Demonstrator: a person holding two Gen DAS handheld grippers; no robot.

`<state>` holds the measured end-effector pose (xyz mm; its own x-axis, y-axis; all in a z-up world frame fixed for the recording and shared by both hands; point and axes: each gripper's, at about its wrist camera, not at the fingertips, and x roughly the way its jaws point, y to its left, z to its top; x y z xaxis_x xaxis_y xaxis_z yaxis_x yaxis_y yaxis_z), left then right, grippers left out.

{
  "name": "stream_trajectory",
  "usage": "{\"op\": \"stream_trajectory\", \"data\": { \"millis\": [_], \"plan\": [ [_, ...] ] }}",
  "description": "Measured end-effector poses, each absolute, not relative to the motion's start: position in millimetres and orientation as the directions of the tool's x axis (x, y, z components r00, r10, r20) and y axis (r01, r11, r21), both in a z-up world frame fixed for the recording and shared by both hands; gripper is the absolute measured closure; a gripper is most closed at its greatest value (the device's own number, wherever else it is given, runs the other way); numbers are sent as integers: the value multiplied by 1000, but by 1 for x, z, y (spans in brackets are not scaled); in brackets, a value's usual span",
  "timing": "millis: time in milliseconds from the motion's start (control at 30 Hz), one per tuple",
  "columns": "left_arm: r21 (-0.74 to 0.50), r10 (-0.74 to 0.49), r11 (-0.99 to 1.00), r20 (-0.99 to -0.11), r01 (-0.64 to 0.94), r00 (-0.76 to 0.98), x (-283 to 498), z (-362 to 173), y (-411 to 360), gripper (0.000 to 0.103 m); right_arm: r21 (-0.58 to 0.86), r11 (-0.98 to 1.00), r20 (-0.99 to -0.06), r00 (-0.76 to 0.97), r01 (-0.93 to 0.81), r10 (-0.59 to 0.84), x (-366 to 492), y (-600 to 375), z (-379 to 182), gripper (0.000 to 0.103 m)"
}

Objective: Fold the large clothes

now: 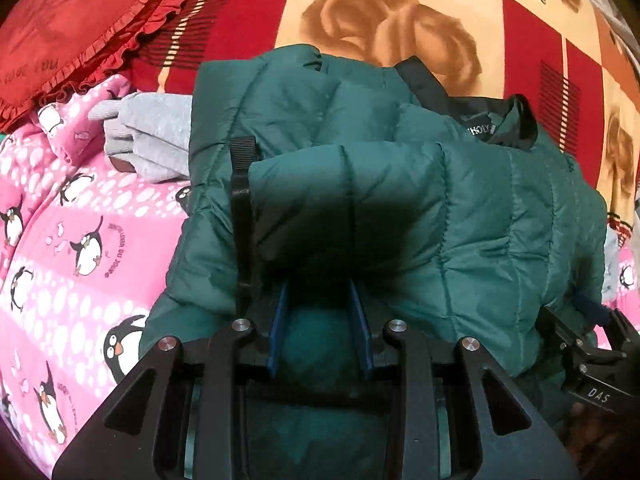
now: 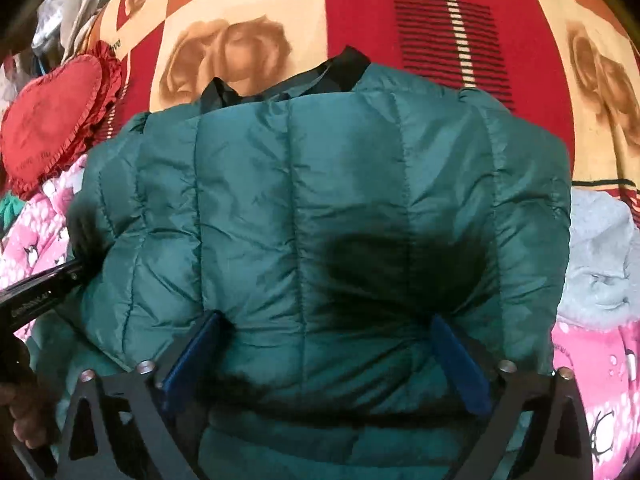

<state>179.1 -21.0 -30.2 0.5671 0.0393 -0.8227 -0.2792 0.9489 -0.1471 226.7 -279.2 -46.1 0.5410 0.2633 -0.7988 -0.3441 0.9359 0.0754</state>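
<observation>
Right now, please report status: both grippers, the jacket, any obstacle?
Left gripper pinching a jacket fold. Right gripper wide open, pressed into jacket. Grey garment and pink penguin blanket alongside.

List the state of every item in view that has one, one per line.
Green quilted puffer jacket: folded into a puffy bundle, black collar lining exposed.
Left gripper: blue fingers partly closed around a jacket fold.
Right gripper: fingers spread wide, jacket bulging between them.
Grey fleece garment: crumpled, unfolded.
Pink penguin-print blanket: spread out, rumpled.
Red frilled heart cushion: lying flat.
</observation>
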Motion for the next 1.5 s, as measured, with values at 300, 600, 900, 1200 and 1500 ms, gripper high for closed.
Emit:
{"op": "stream_trajectory", "data": {
  "millis": [300,600,900,1200,1500],
  "plan": [
    [-191,11,939,-814,-285,581,177,-28,-15,73,66,933,-800,540,-354,262,228,-274,-46,0],
    [-216,-11,943,-782,-254,624,139,7,10,73,82,963,-787,575,-257,221,183,-332,-8,0],
    [-7,108,981,-809,-193,577,56,-15,1,73,154,968,-835,498,-199,235,99,-397,-28,0],
    [-166,9,952,-823,-256,568,0,-32,38,48,134,986,-781,603,-98,166,39,-446,-32,0],
    [-135,39,961,-795,-240,605,-69,-26,58,48,361,933,-763,575,3,294,4,-502,-61,0]
  ]
}}
